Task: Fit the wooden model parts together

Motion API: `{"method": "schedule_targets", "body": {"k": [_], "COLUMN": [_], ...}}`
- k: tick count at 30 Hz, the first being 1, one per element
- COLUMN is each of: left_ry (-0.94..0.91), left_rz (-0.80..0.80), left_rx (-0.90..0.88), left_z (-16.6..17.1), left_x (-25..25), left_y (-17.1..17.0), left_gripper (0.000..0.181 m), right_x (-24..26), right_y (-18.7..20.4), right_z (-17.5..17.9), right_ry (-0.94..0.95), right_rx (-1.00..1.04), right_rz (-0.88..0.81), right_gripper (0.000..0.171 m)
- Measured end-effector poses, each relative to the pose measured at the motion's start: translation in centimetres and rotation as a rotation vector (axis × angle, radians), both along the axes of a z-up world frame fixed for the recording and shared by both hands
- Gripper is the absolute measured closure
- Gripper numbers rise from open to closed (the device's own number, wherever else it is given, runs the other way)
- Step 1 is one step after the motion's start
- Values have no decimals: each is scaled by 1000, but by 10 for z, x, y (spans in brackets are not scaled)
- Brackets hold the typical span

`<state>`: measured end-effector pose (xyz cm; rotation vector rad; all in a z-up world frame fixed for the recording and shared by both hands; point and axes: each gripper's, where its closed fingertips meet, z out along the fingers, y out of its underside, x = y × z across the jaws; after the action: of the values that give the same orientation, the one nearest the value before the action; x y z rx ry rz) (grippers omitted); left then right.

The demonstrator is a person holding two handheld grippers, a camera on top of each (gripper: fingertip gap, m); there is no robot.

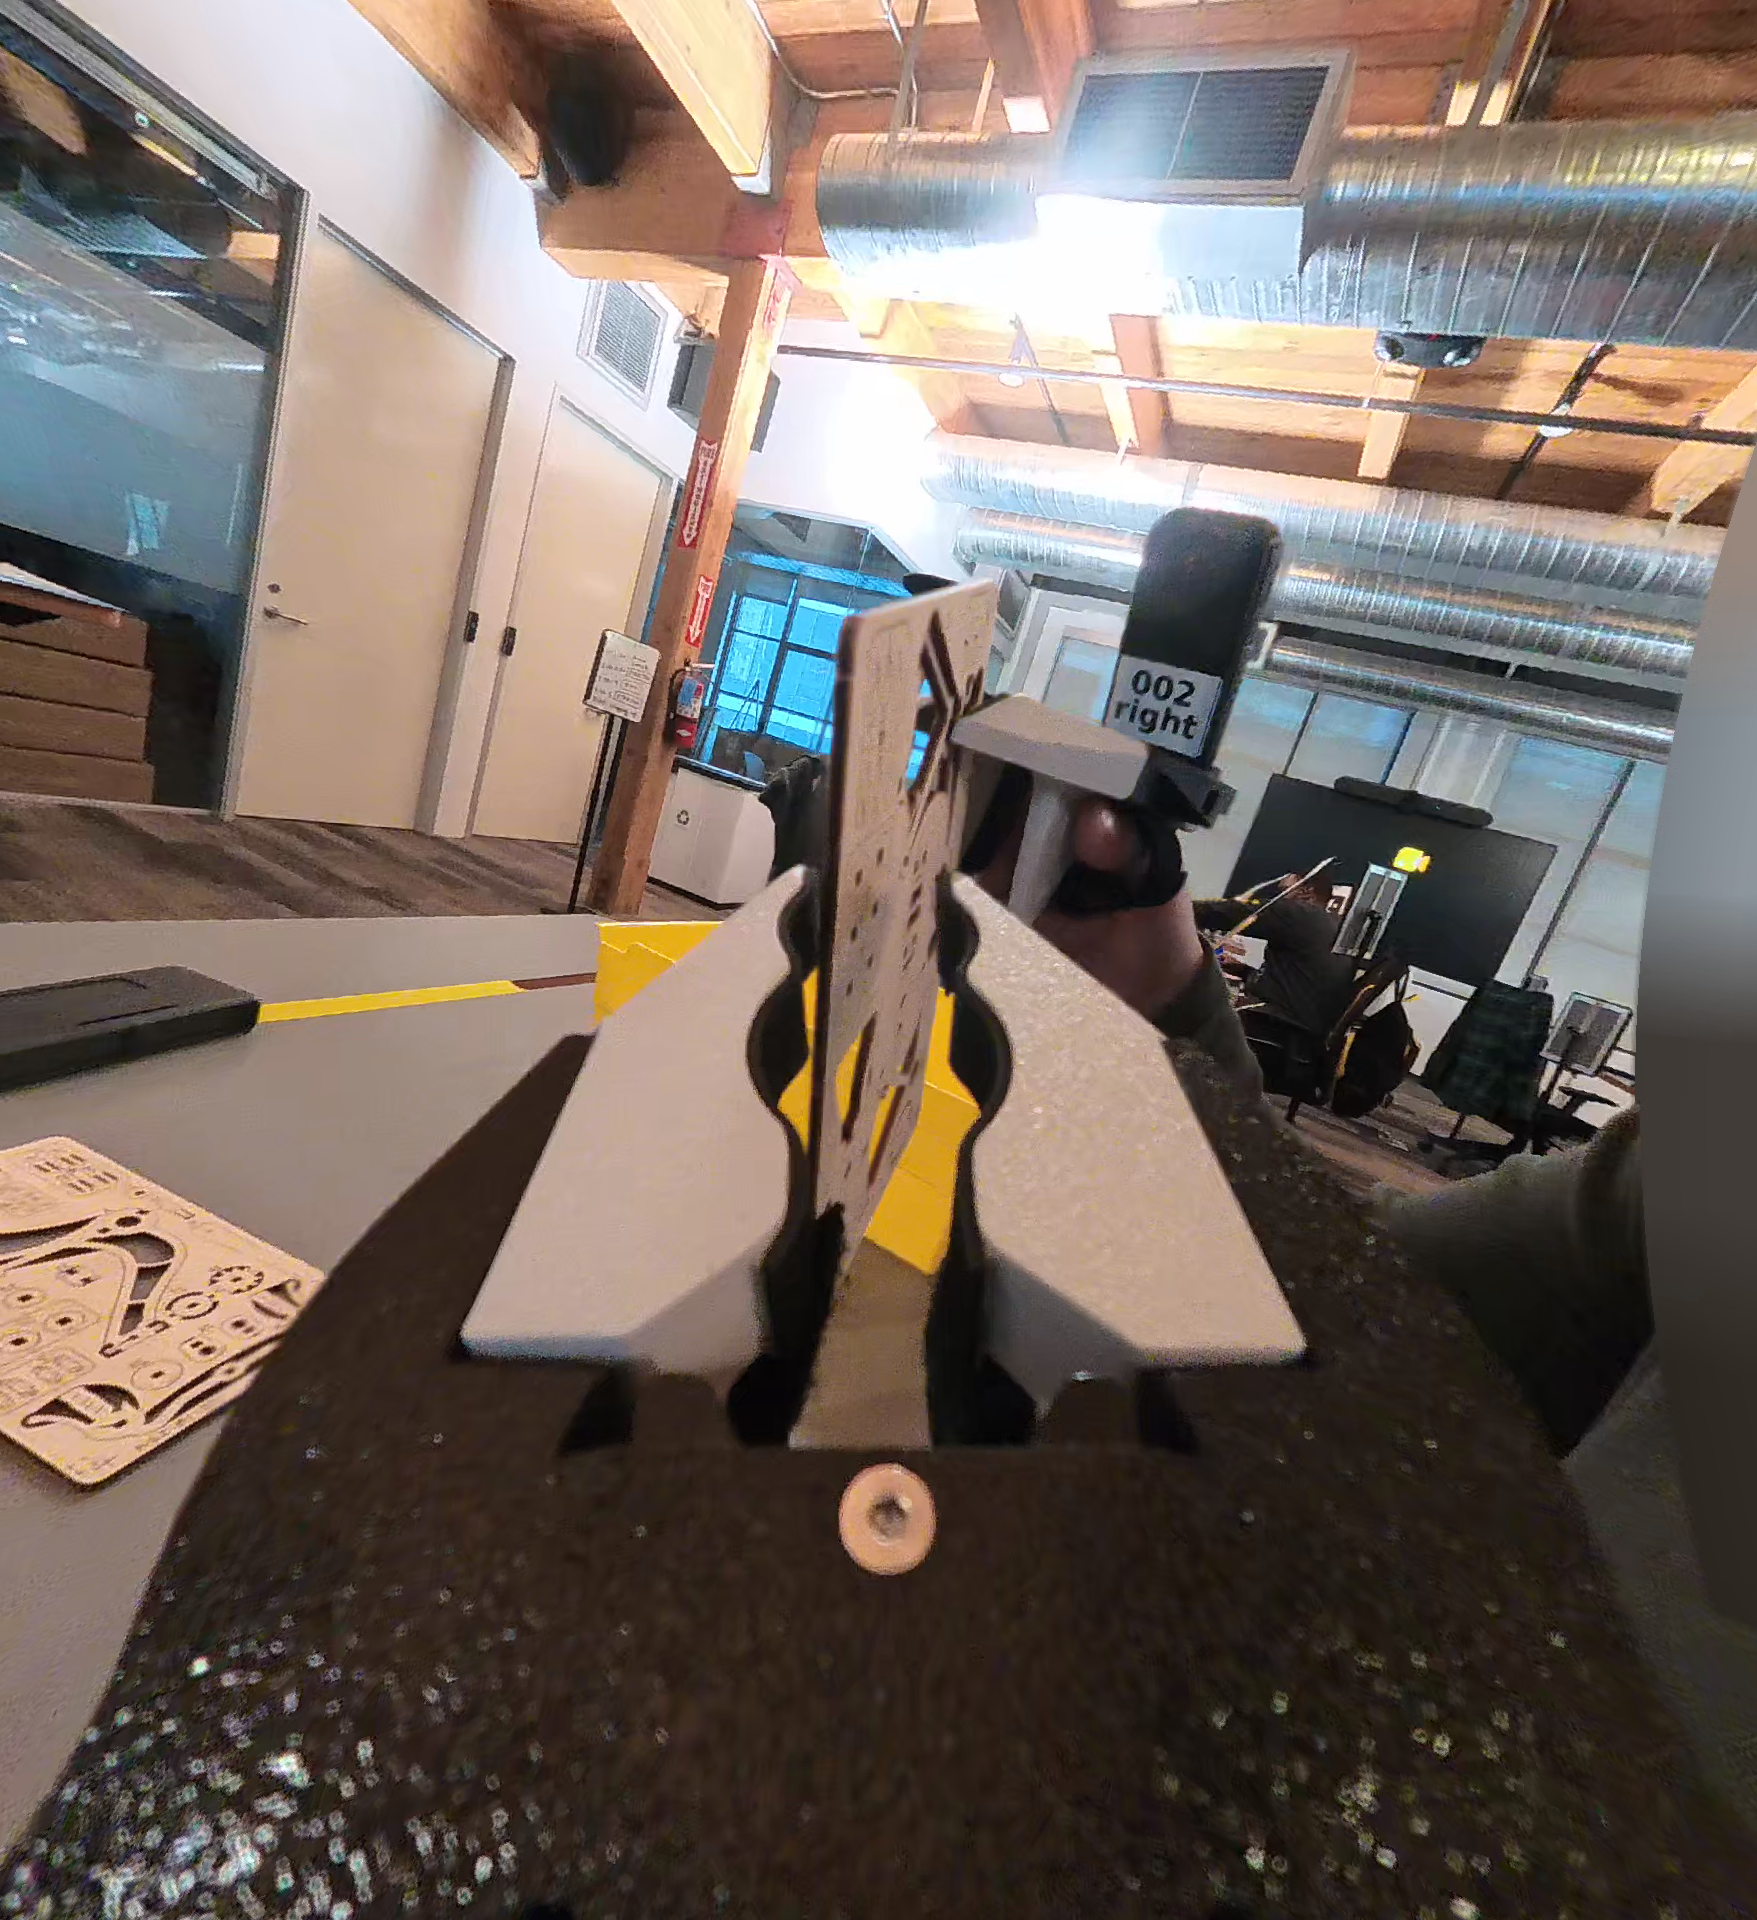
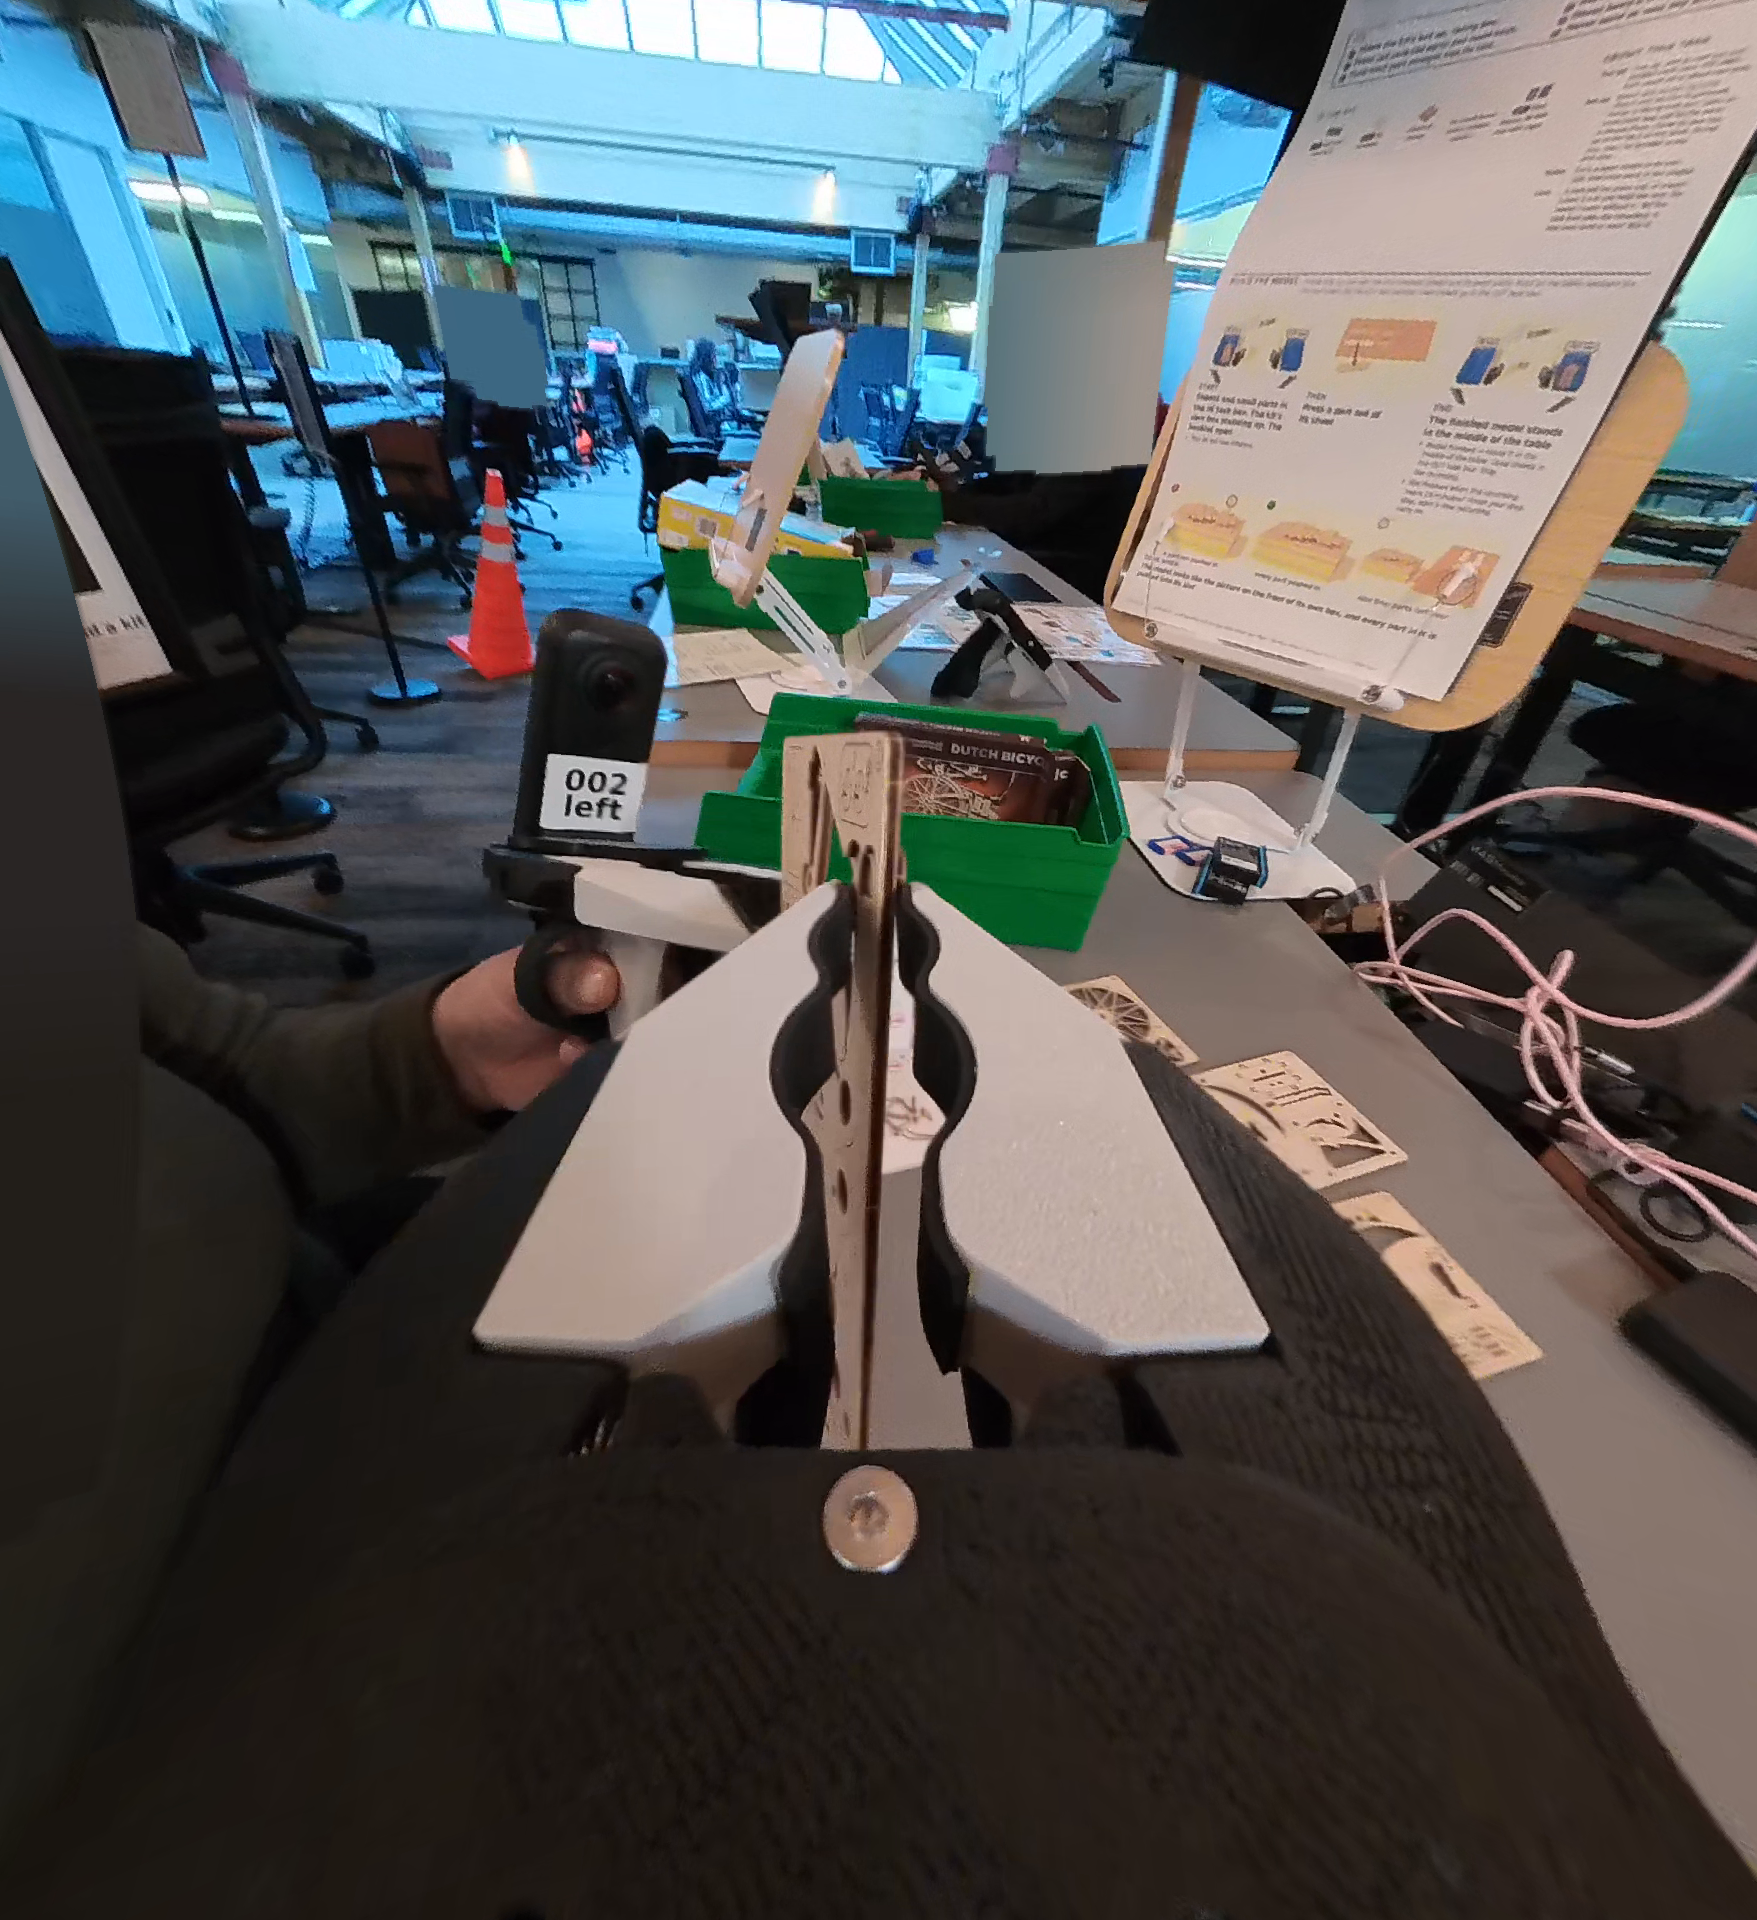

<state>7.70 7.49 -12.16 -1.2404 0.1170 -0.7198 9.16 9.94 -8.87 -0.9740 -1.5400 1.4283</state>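
Fingers (image 1: 801, 1039) of both grippers are pinching one thin wooden sheet (image 1: 895, 883) edge-on — I'm judging it light, stiff, snappable; gripping near uncut margins.

Glaring hard from ceiling light (image 1: 1092, 223) beside duct, washing out nearby beams. Pouring in cool and blue through skylight (image 2: 687, 31) in right wrist view. Bending straight lines at edges, wide-angle. Smearing into grey blur along outer margins. Softening distant desks, keeping near surfaces sharp.
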Motion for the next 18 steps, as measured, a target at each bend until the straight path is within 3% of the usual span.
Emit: {"method": "schedule_targets", "body": {"k": [9, 11, 14, 18], "left_ry": [53, 40, 58, 100], "left_rz": [-21, -52, -84, -9], "left_rx": [-16, 11, 80, 87], "left_z": [-5, -2, 6, 7], "left_x": [10, 14, 20, 16], "left_y": [10, 8, 0, 1], "left_gripper": [135, 146, 179, 180], "right_x": [9, 10, 7, 0], "right_y": [-5, -5, -4, -2], "right_z": [13, 14, 10, -1], "right_ry": [8, -1, -12, -39], "right_rx": [-277, -335, -338, -239], "right_rz": [181, 219, 217, 148], "right_gripper": [170, 170, 170, 151]}}
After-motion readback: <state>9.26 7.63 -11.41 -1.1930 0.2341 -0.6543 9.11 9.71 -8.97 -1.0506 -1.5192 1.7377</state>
